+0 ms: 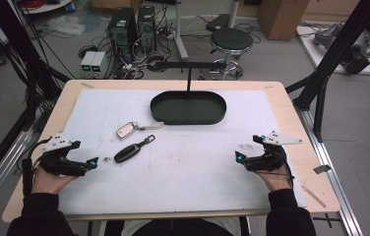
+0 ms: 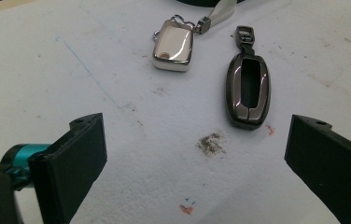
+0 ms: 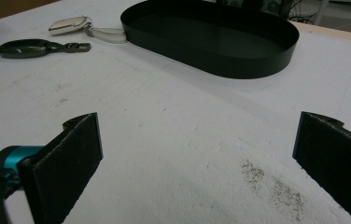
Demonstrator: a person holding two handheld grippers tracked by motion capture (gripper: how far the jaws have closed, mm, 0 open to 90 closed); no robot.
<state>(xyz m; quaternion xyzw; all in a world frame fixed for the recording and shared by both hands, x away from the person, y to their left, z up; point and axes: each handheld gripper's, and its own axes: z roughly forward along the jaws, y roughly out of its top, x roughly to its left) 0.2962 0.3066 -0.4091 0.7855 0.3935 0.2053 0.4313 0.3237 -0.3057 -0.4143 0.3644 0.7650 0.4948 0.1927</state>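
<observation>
Left tool [image 1: 93, 162]: jaws wide apart, empty
Dark key fob [image 1: 128, 152]: just right of it, silver fob [image 1: 126, 130] beyond
Black tray [image 1: 188, 108]: farther back, centre
Right tool [image 1: 238, 156]: agape, empty
Tabletop [image 1: 173, 187]: white mat, smudged

Left tongs [image 1: 93, 161] and right tongs [image 1: 238, 156] low, well apart, tips turned inward, jaws spread wide.

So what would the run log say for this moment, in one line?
left hand-held gripper: open, empty | right hand-held gripper: open, empty | dark fob, silver fob: on mat | tray: empty
</observation>
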